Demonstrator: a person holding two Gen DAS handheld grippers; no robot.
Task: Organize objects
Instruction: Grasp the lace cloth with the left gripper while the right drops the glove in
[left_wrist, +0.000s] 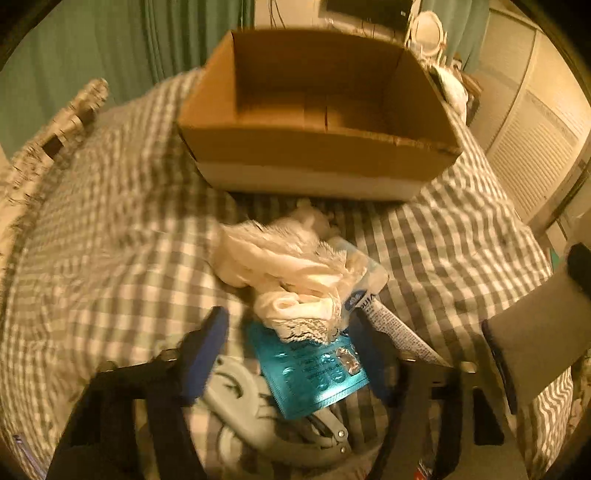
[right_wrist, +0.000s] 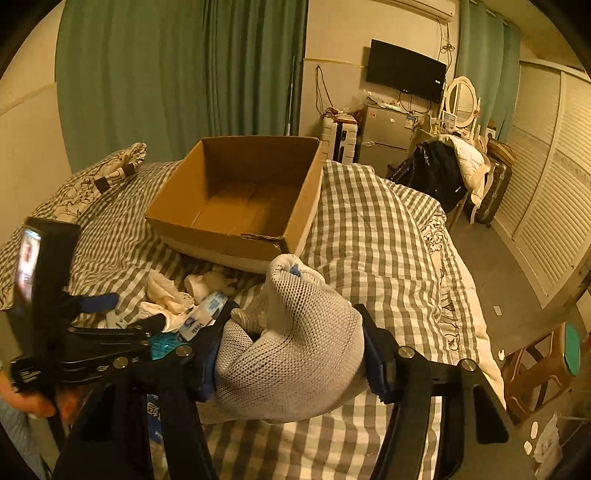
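Note:
An open cardboard box (left_wrist: 317, 155) (right_wrist: 218, 236) stands on the checked bedcover (left_wrist: 110, 240). In front of it lies a small heap: a white lace cloth (left_wrist: 284, 266), a teal blister pack (left_wrist: 314, 365), a white tube (left_wrist: 391, 325) and a grey tool (left_wrist: 243, 402). My left gripper (left_wrist: 291, 350) points down over the heap with the blister pack between its fingers. A gap shows at the left finger, so it is open. My right gripper (right_wrist: 291, 363) is shut on a white mesh bag (right_wrist: 295, 332), held above the bed near the box's front corner.
A patterned pillow (right_wrist: 96, 177) lies at the bed's far left. Right of the bed are a chair draped with clothes (right_wrist: 450, 173), a slatted wardrobe (right_wrist: 546, 206) and a wooden stool (right_wrist: 543, 362). A blurred grey shape (left_wrist: 535, 332) intrudes at the right of the left wrist view.

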